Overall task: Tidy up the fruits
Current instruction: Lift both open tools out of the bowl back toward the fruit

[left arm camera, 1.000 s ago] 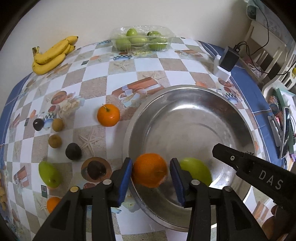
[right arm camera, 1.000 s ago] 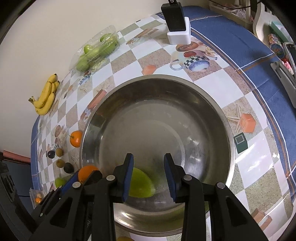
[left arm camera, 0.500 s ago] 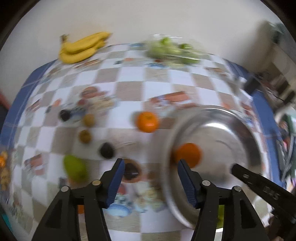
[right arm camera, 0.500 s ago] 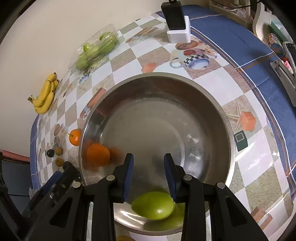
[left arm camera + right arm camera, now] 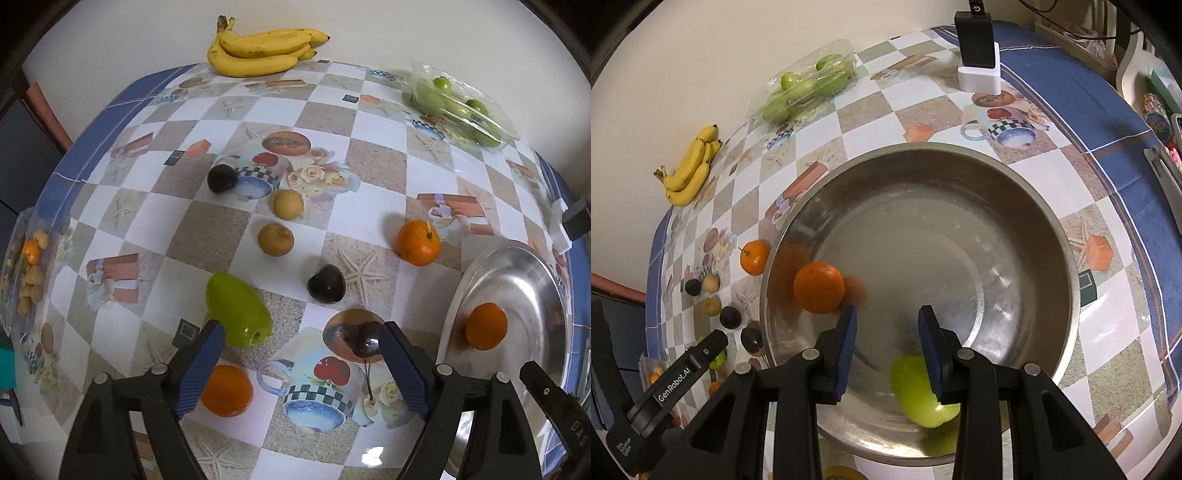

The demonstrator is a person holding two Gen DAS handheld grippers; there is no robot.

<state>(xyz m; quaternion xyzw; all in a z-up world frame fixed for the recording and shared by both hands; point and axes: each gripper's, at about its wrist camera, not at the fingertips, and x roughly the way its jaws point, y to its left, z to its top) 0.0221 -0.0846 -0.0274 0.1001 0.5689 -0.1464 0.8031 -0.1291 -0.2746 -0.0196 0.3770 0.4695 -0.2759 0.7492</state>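
Seen from the left wrist, the left gripper (image 5: 301, 356) hangs over the checkered, picture-printed tablecloth (image 5: 376, 162) with its blue-padded jaws spreading apart and gripping nothing; between them lies only the cloth, while a dark cherry-like fruit with a stem (image 5: 364, 341) sits just inside the right pad. A green mango (image 5: 236, 308) lies beside the left pad, a loose orange (image 5: 226, 390) just below it. Further out are two brown round fruits (image 5: 276, 239), two dark round fruits (image 5: 326, 283), a stemmed orange (image 5: 418, 242), a yellow banana bunch (image 5: 264, 50) and a clear pack of green fruits (image 5: 458, 107). At right, the round steel bowl (image 5: 543, 273) holds an orange (image 5: 485, 325). Turning to the right wrist view, the right gripper (image 5: 888, 349) hovers above the same bowl (image 5: 1034, 206), jaws narrowly parted and empty. Inside lie that orange (image 5: 819, 287) near the left wall and a green mango (image 5: 918, 391) near the front rim, partly behind the right pad. A black device in a white stand (image 5: 979, 51) stands beyond the bowl.
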